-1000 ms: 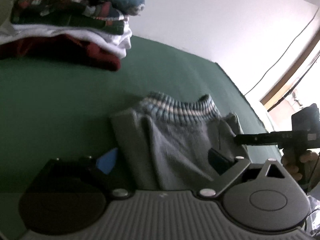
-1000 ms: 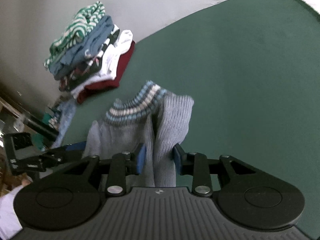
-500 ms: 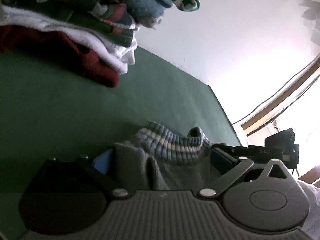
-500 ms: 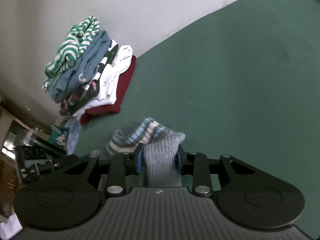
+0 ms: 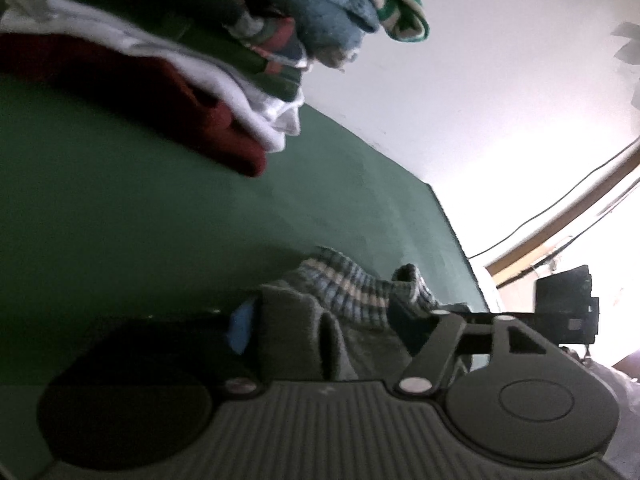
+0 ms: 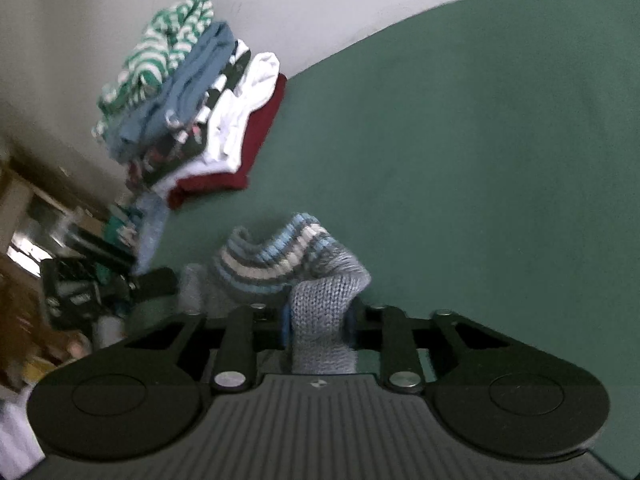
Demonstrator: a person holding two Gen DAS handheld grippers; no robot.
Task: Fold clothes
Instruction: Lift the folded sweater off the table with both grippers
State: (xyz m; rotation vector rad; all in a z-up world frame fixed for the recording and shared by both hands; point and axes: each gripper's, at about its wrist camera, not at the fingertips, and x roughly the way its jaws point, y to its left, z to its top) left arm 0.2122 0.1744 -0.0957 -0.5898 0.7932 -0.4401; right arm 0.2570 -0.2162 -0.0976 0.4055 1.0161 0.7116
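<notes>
A grey knit sweater (image 6: 324,304) with a blue, white and grey striped band (image 6: 280,256) is held up over the green table (image 6: 480,152). My right gripper (image 6: 318,322) is shut on a fold of its grey knit. In the left wrist view my left gripper (image 5: 320,324) is shut on the other side of the sweater (image 5: 296,336), its striped band (image 5: 356,284) bunched just ahead. The other gripper (image 5: 560,312) shows at the right of that view.
A stack of folded clothes (image 6: 200,108) sits at the back left by the white wall, dark red at the bottom, green-striped on top; it also shows in the left wrist view (image 5: 180,40). Cluttered shelves (image 6: 60,260) lie left of the table.
Both grippers have carried the sweater forward toward the stack and lower; the sweater has bunched up, with less of it showing, and the stack looms larger in the left view.
</notes>
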